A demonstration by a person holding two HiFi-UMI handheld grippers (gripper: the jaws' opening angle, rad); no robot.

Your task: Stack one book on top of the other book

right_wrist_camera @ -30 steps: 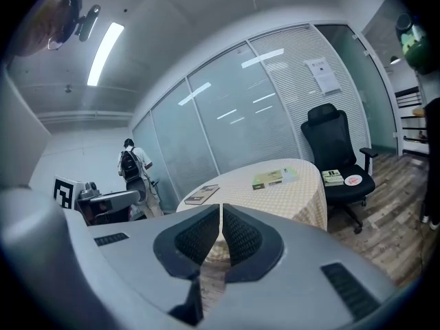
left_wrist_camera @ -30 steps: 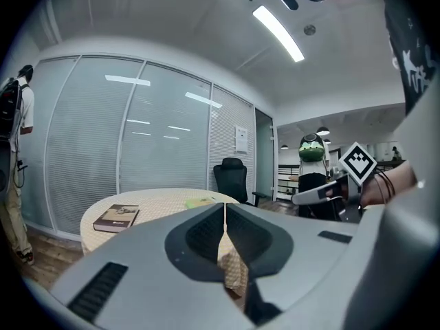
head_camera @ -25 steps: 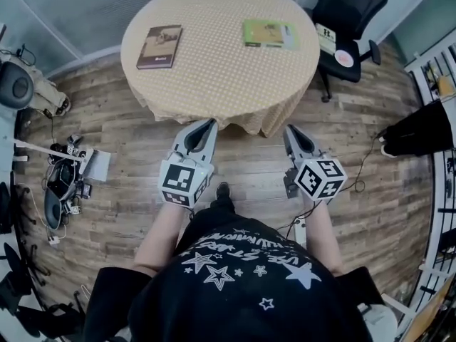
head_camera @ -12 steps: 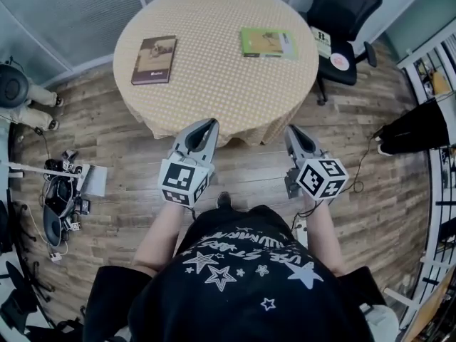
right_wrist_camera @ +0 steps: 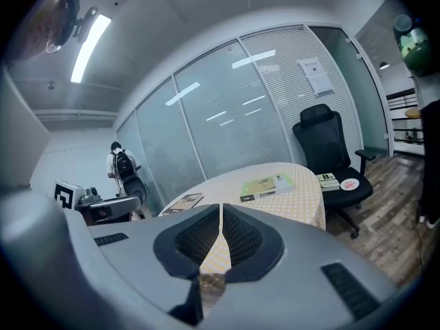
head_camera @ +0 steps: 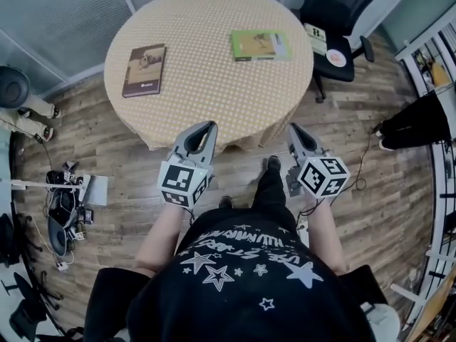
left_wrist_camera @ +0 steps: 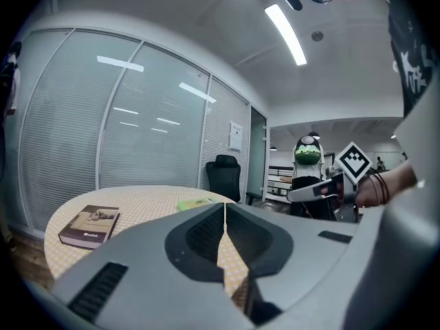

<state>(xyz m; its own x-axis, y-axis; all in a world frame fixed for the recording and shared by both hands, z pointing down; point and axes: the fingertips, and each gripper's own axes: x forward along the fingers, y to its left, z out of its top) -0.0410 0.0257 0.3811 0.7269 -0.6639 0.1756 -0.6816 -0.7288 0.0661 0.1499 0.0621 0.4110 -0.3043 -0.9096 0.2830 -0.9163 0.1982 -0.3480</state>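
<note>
Person stands facing a round counter (head_camera: 206, 77) covered in a yellow checked cloth, one gripper in each hand. Left gripper (head_camera: 209, 125): jaws pressed fully together, nothing between them; its own view shows the two pads meeting in a thin seam (left_wrist_camera: 225, 206). Right gripper (head_camera: 292, 129): same, jaws together and empty (right_wrist_camera: 221, 209). Both grippers are held over the wooden floor (head_camera: 128, 155), just short of the counter's near edge, pointing toward the counter and tilted slightly down. Neither touches the cloth or a book.

Brown book (head_camera: 144, 70) lies flat on the counter's left part, cover up. Green book (head_camera: 260, 45) lies flat on the right part, toward the far side. The two books are well apart, not stacked. The left gripper view has the brown book (left_wrist_camera: 89, 225) at left and the green book (left_wrist_camera: 196, 203) further back; the right gripper view has the green book (right_wrist_camera: 267, 186) closer and the brown book (right_wrist_camera: 182, 203) behind.

Black office chair (head_camera: 335, 9) stands just beyond the counter's right side, with a small book (head_camera: 315, 38) and a round disc (head_camera: 335, 58) on its seat. Cables and gear (head_camera: 60, 205) lie on the floor at left. A person with a backpack (right_wrist_camera: 122, 163) stands by the glass wall in the right gripper view.
</note>
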